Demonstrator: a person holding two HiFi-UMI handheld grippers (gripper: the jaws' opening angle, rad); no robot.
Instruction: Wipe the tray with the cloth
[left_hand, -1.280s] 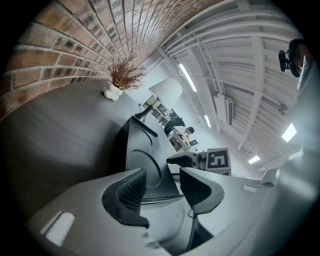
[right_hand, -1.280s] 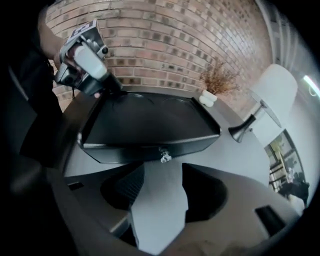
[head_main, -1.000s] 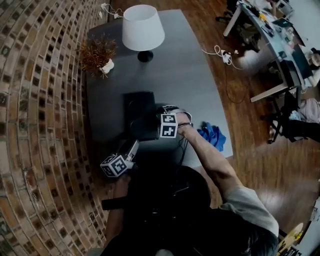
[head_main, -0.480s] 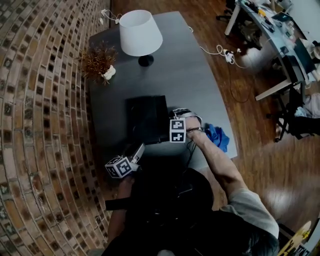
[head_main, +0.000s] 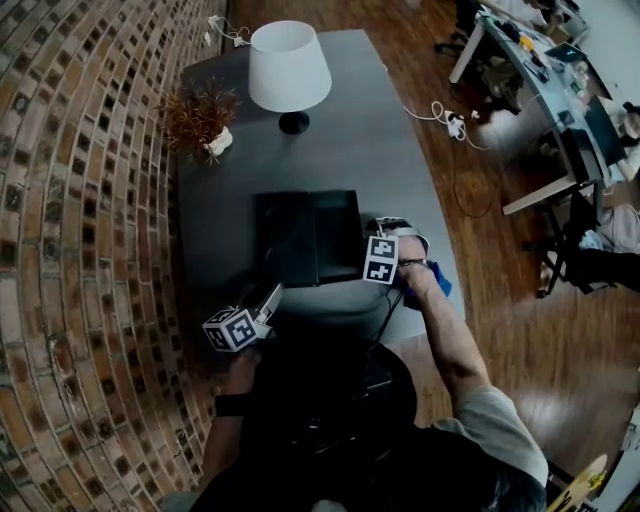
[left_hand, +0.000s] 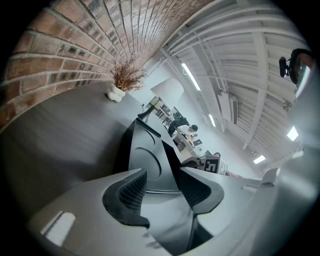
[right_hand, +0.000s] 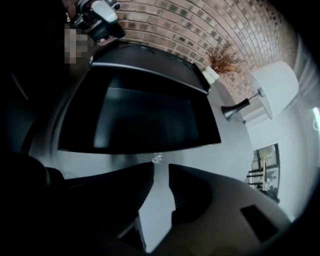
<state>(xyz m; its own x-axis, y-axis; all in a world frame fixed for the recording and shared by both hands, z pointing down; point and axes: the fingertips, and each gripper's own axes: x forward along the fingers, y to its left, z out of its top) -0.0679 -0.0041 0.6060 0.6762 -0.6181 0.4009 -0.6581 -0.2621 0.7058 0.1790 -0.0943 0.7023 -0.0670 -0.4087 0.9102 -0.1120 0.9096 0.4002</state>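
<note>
The black tray (head_main: 305, 238) lies in the middle of the grey table (head_main: 370, 150). The blue cloth (head_main: 441, 283) is crumpled near the table's right front edge, partly hidden by the person's right hand. My right gripper (head_main: 378, 268) points steeply down between the tray's right edge and the cloth. Its jaws (right_hand: 161, 172) have just been opening to a narrow gap, with only bare table between them and the tray (right_hand: 145, 110) just beyond. My left gripper (head_main: 268, 297) stands open at the tray's near left corner. The tray (left_hand: 145, 160) ends about at its fingertips (left_hand: 132, 192).
A white lamp (head_main: 288, 66) and a dried plant in a white vase (head_main: 200, 112) stand at the table's far end. A brick wall (head_main: 80, 200) runs along the left. A small shiny scrap (right_hand: 158, 158) lies on the table by the tray. Cables and desks are at the right.
My right gripper has moved right, from over the tray to the table beside its right edge, close to the blue cloth. The left gripper has stayed by the tray's near corner.
</note>
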